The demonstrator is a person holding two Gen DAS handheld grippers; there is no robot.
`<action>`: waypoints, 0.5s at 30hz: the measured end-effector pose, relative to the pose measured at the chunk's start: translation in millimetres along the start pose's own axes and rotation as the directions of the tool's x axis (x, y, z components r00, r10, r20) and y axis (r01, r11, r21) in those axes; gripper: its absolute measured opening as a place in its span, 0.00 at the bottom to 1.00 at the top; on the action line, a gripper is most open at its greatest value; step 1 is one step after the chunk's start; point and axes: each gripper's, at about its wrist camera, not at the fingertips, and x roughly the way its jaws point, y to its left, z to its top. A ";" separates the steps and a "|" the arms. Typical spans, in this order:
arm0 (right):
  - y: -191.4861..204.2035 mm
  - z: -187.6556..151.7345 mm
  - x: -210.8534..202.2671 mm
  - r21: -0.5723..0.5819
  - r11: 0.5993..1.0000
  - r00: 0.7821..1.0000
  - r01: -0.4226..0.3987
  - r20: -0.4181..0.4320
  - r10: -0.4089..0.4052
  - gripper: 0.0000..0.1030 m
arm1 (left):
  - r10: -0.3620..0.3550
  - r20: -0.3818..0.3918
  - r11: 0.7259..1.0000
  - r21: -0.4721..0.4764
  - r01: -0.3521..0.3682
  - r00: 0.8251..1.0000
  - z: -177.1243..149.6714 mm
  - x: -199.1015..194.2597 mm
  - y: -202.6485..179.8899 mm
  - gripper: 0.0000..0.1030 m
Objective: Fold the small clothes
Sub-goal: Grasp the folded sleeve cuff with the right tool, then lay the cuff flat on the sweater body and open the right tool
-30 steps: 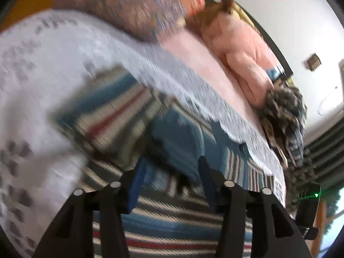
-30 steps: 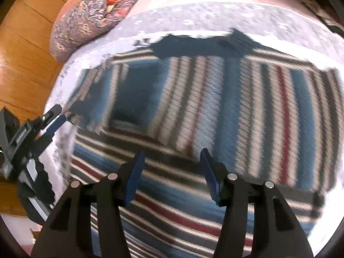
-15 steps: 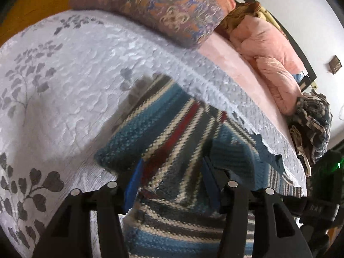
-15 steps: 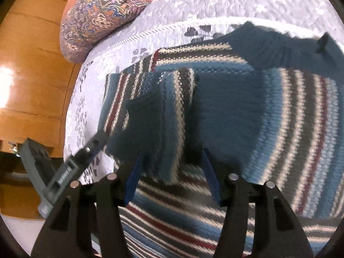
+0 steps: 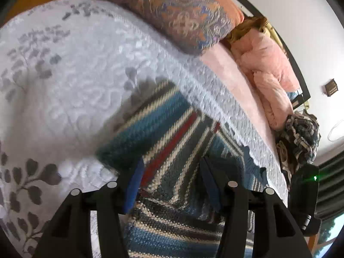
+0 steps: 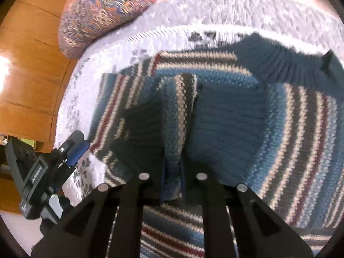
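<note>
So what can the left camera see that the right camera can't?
Only the left view shows the pink blanket, a pile of dark clothes and the white wall. Only the right view shows the wooden floor, the sweater's plain blue collar, and the right hand-held gripper pinching a fold of knit. Both show the striped sweater on the white bedspread and the patterned pillow. The left hand-held gripper is open.
</note>
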 end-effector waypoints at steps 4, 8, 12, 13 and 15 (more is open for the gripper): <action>0.9 -7.7 -36.1 -0.046 0.999 0.999 0.017 0.051 -0.015 0.09 | 0.017 0.051 1.000 0.019 -0.018 0.999 3.4 -15.4 -7.1 0.54; -14.1 -15.9 -68.2 -0.041 0.999 0.996 0.034 0.086 -0.030 0.09 | 0.062 0.079 0.995 0.073 -0.067 0.995 1.9 -15.4 -17.1 0.54; -36.2 -19.4 -91.7 -0.021 0.998 0.991 0.066 0.122 -0.063 0.09 | 0.061 0.045 0.992 0.112 -0.066 0.997 -3.1 -3.0 -25.4 0.54; -44.3 -19.3 -96.5 -0.007 0.998 0.989 0.068 0.131 -0.066 0.09 | 0.062 0.042 0.990 0.123 -0.067 0.997 -4.5 -2.1 -27.2 0.54; -57.3 -18.9 -99.0 0.020 0.998 0.988 0.068 0.140 -0.070 0.09 | 0.068 0.038 0.984 0.164 -0.074 0.997 -8.7 2.1 -34.8 0.54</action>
